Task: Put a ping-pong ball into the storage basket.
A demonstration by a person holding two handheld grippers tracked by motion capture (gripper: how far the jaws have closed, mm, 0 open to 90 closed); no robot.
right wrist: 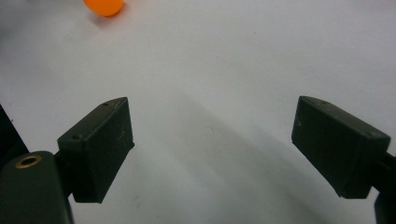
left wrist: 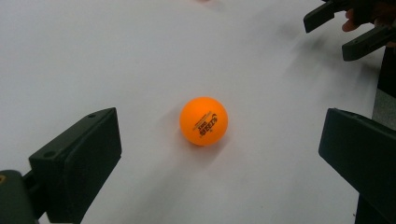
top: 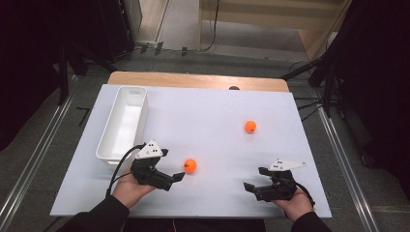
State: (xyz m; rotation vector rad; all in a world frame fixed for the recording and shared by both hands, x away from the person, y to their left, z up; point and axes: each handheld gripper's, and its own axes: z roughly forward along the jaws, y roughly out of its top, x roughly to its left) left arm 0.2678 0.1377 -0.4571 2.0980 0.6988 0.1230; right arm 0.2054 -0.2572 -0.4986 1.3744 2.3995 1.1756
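The orange ping-pong ball [left wrist: 203, 121] lies on the white table [top: 208, 116] just ahead of the left gripper [left wrist: 219, 144], between its wide-open jaws (untouched); the right gripper [right wrist: 212, 140] gapes empty.

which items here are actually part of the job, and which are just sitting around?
In play:
- near orange ball, between the open jaws of the left gripper, untouched
- far orange ball
- white bin, likely the drop spot
- right gripper, open, holding nothing

Just there:
- white board
- wooden tabletop under it
- dark knob at the board's far edge
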